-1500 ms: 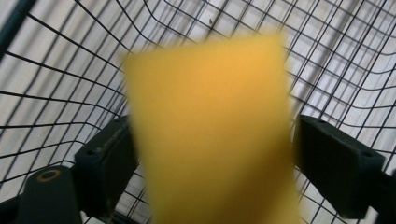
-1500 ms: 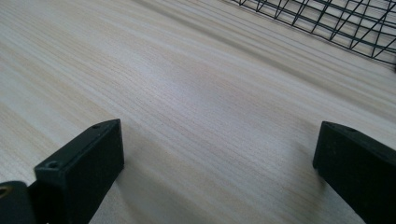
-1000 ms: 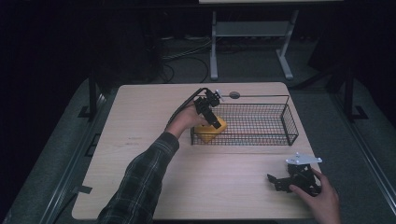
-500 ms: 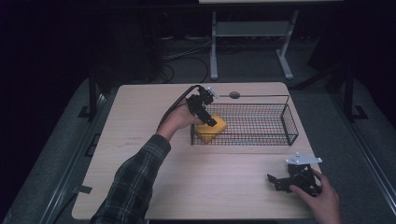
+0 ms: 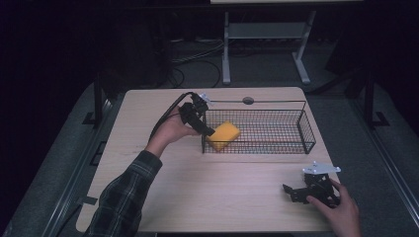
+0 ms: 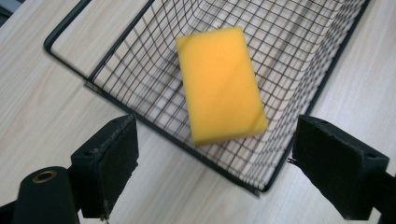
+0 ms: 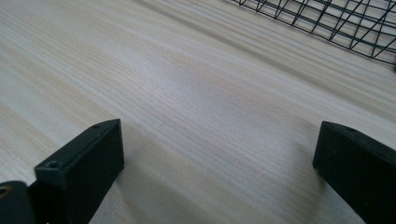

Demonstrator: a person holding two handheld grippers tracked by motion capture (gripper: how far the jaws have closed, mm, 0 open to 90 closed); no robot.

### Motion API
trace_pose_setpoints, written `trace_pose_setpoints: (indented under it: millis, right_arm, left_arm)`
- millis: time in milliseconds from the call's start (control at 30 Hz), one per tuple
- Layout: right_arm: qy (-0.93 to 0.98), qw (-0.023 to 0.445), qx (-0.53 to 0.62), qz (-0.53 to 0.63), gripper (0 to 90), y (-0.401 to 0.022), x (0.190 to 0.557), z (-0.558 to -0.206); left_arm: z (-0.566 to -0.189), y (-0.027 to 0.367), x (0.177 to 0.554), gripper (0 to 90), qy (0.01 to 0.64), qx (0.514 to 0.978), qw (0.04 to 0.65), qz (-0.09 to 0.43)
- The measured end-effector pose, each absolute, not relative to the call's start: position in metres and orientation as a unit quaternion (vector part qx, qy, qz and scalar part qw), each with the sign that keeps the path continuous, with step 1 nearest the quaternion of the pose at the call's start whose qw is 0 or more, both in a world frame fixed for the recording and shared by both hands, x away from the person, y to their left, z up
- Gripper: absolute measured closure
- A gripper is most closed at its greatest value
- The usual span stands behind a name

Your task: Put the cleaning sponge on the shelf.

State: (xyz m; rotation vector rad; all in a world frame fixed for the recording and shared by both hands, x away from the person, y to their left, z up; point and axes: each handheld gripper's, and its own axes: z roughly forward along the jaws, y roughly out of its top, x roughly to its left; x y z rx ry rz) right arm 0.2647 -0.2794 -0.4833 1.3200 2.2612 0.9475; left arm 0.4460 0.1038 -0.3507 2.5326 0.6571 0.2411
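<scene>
A yellow sponge (image 5: 225, 134) lies in the left end of the black wire basket (image 5: 276, 148), slightly tilted against the mesh. My left gripper (image 5: 208, 131) hangs over the basket's left rim, just left of the sponge and apart from it. In the left gripper view the sponge (image 6: 219, 84) rests on the basket floor (image 6: 299, 51) beyond my left gripper (image 6: 224, 172), which is open with nothing between its pads. My right gripper (image 5: 291, 193) is at the table's front right, open, held low over bare wood. The right gripper (image 7: 219, 172) also stands open in its own view.
The basket sits at the back centre-right of the light wooden table (image 5: 212, 197). A small round grey cap (image 5: 248, 100) is set in the tabletop behind the basket. A corner of the basket (image 7: 327, 18) shows at the top of the right gripper view. A cable trails from the left gripper.
The left gripper has let go of the sponge and drawn back up and to the left. The sponge now lies loose in the basket. The right gripper has stayed put.
</scene>
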Motion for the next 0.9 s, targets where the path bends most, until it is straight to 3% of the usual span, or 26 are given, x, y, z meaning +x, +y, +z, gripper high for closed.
trace_pose_setpoints:
  millis: [900]
  right_arm:
    - [0.799, 0.178, 0.466, 0.335, 1.3, -0.279, 0.265, -0.483]
  left_arm:
    - [-0.392, 0.211, 0.356, 14.3, 0.315, 0.898, 0.288, 0.109]
